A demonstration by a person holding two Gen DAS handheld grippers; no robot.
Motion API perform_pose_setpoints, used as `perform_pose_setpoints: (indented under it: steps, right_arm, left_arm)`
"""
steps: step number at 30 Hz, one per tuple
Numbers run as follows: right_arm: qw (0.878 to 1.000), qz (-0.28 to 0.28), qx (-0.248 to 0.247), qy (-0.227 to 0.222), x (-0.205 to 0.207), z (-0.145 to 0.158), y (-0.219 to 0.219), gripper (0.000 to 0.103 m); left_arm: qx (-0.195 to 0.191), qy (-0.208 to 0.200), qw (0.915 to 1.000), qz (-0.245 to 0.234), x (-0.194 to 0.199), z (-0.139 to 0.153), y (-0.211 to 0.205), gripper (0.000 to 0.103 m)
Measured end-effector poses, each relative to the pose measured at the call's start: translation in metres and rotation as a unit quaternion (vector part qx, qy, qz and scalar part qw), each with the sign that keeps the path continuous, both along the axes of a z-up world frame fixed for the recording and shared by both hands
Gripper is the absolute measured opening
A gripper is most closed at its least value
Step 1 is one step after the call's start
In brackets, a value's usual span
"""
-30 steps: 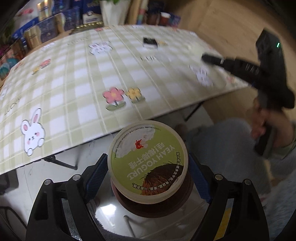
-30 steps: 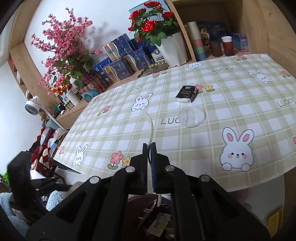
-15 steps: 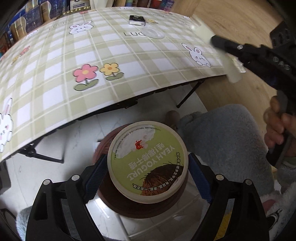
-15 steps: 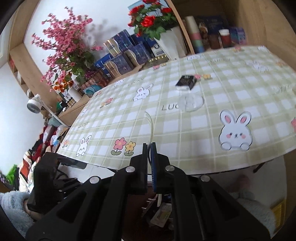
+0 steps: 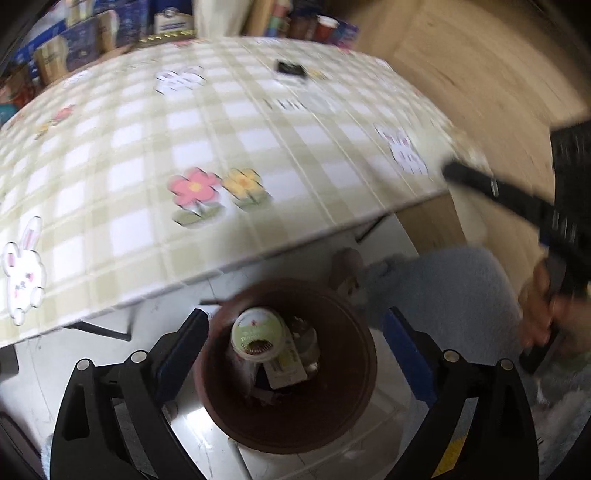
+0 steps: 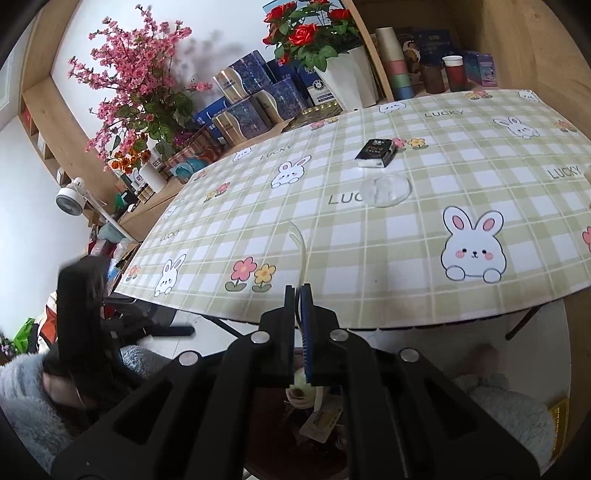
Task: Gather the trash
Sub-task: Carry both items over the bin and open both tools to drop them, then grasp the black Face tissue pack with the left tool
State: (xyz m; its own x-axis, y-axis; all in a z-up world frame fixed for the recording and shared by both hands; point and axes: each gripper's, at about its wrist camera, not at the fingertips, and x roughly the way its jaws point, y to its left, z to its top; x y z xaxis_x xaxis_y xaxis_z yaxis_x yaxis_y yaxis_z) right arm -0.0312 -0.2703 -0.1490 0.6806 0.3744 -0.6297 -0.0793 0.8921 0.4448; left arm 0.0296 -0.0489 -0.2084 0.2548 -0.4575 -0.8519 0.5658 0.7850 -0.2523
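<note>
A: Yogurt cup, green lid up, lies inside the brown bin among wrappers and scraps. It's well below the left gripper, not touching either pad.

B: And the left fingers?

A: Spread wide over the bin's mouth, one blue pad either side of the rim, nothing between them. The jaws have just been opening, and the cup that sat between them a moment ago has dropped in.

B: The right gripper?

A: Pinched tight on a thin clear plastic spoon or fork. The frame is too soft at the tip to say which. Its stem stands up from the pads, bowed end curling over the edge of the table.

B: Farther out?

A: The checked green cloth with rabbits and flowers carries a small black packet and, just in front of it, a clear round lid. In the left view the right gripper shows as a blurred dark bar at the table's corner, held by a hand. Beyond the table: a white pot of red roses and pink blossom.
</note>
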Motion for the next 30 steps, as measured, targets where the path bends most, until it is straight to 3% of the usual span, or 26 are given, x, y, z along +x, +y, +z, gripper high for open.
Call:
perform_pose_setpoints:
  steps: [8,21,24,27,30]
  right_arm:
    - [0.999,0.008,0.002,0.048,-0.017,-0.030,0.006,0.007]
    - [0.982,0.099,-0.026,0.158,-0.012,-0.080,0.064,0.008]
    - [0.980,0.099,-0.013,0.171,-0.012,-0.086,0.066,0.014]
    - [0.980,0.096,-0.012,0.176,-0.011,-0.090,0.066,0.028]
    - [0.980,0.094,-0.016,0.176,-0.009,-0.090,0.065,0.030]
  left_arm:
    - [0.014,-0.045,0.9971,0.059,0.025,0.027,0.018,0.094]
    - [0.022,-0.048,0.9943,0.093,0.035,0.030,0.044,0.094]
    - [0.021,-0.047,0.9944,0.093,0.036,0.031,0.044,0.094]
    - [0.017,-0.047,0.9943,0.094,0.038,0.032,0.044,0.094]
    - [0.013,-0.046,0.9942,0.096,0.041,0.033,0.044,0.094]
